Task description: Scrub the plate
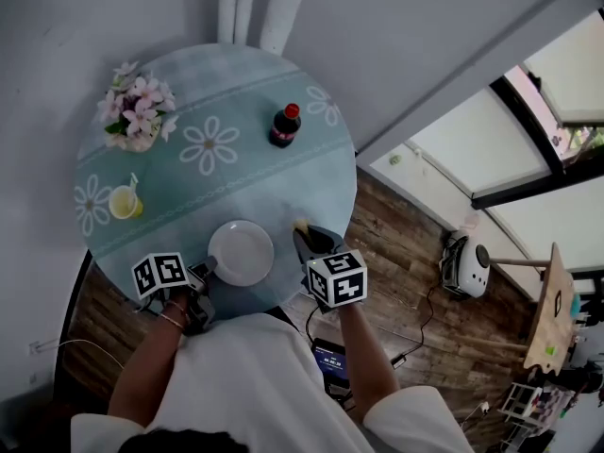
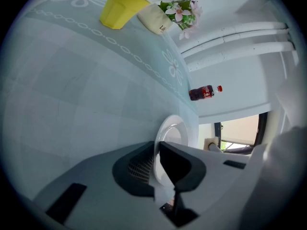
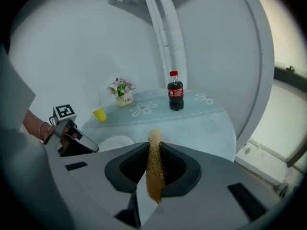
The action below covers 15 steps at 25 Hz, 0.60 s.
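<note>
The plate (image 1: 242,251) is white and round and sits at the near edge of the counter (image 1: 236,83), between the two tools. The left tool (image 2: 156,164) is closed on its rim at the plate's left side. In the left gripper view the dark pads clamp the rim between them and cover the part they hold, so only the far arc of the plate shows. Whether the plate lies flat or is tipped up a little cannot be told.

The right tool (image 3: 153,157) grips a tan scrub pad (image 3: 154,169), held upright with its fuzzy top poking above the jaws. It is just beside the plate's right rim and not touching it. In the head view the pad is only a small yellowish tip.

In the right gripper view the plate is half hidden behind that tool's own body. The person's torso covers the counter's nearest edge.

Toward the far edge stand a dark soda bottle (image 1: 284,125) with a red cap and, at the far left edge, a small pot of pink and white flowers (image 1: 137,113). A yellow cup (image 1: 124,203) stands at the left edge; in the left gripper view the frame's top cuts it off.
</note>
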Each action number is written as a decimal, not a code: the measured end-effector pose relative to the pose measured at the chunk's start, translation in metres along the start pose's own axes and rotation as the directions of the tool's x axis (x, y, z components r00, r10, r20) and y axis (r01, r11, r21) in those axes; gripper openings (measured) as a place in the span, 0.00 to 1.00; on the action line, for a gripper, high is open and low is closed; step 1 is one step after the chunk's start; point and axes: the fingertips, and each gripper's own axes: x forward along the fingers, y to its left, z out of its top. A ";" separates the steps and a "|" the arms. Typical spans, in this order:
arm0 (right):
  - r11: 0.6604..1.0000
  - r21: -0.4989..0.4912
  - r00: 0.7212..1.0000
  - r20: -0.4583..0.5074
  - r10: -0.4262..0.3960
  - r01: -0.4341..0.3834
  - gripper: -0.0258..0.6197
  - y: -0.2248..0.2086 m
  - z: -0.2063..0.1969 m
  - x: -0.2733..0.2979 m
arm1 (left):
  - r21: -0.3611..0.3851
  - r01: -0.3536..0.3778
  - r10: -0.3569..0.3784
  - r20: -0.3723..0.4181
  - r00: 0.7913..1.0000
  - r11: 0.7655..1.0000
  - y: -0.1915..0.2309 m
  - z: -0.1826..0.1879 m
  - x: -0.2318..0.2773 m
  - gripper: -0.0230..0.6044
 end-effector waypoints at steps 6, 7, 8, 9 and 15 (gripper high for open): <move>0.988 -0.072 0.989 -0.050 -0.138 0.134 0.14 -0.023 -0.012 0.010 | 0.002 -0.007 0.007 0.007 1.000 1.000 0.000 0.000 0.000 0.10; 0.985 -0.083 0.986 -0.056 -0.156 0.151 0.14 -0.027 -0.013 0.012 | 0.002 -0.009 0.009 0.008 1.000 1.000 0.000 0.000 0.000 0.10; 0.982 -0.089 0.984 -0.061 -0.170 0.164 0.14 -0.030 -0.014 0.013 | 0.002 -0.010 0.010 0.009 1.000 1.000 -0.001 0.000 0.000 0.10; 0.981 -0.091 0.982 -0.065 -0.178 0.172 0.14 -0.032 -0.015 0.015 | 0.001 -0.011 0.011 0.011 1.000 1.000 -0.001 0.000 0.000 0.10; 0.981 -0.094 0.977 -0.107 -0.182 0.172 0.14 -0.039 -0.023 0.028 | -0.006 -0.016 0.016 0.016 1.000 1.000 -0.001 -0.001 0.000 0.10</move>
